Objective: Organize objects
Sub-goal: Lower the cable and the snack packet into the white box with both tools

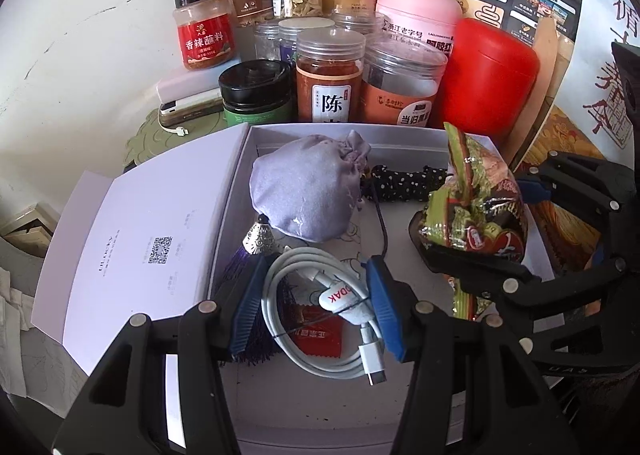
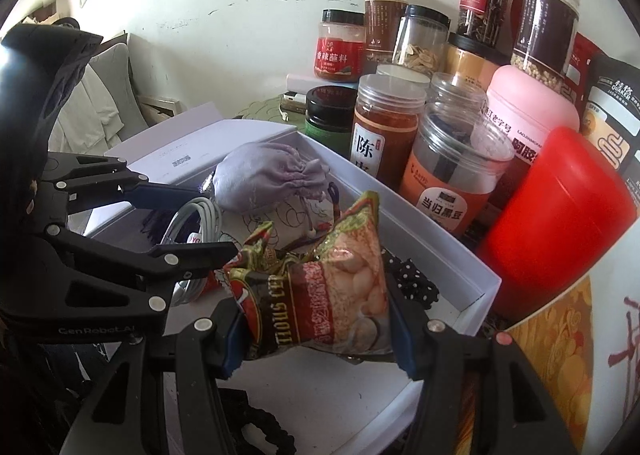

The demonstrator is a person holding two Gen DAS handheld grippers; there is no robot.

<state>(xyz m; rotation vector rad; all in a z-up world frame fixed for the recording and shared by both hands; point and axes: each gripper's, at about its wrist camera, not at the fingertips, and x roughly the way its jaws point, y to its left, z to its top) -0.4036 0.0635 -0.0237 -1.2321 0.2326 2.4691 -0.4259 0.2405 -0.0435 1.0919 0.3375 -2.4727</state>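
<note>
**Both hands loaded, both poised over the white box**

The left hand-held gripper [image 1: 318,305] pinches the coiled white cable [image 1: 320,319] between its blue pads, the coil hanging flat across the jaws with its plug end trailing toward the camera. Directly beneath it lies the floor of the white box [image 1: 400,137], so the drop point is straight down and slightly ahead; the purple tassel [image 1: 256,295] and a small red sachet [image 1: 318,335] sit right under the coil.

Alongside, the right hand-held gripper [image 2: 316,339] clamps the snack packet [image 2: 332,287] at its lower end, the packet's long axis standing upright with its crimped top pointing away from the hand. It hovers over the near right part of the same box, the left gripper just beside it, so the two will crowd each other if both descend together.

Inside the box: a lilac drawstring pouch [image 1: 304,191] toward the far wall and a black polka-dot cloth [image 1: 404,183] along the right side. The lid [image 1: 140,239] lies folded open to the left. Behind the box, jars [image 1: 330,75] and a red canister [image 1: 488,79] pack the worktop against the wall.
</note>
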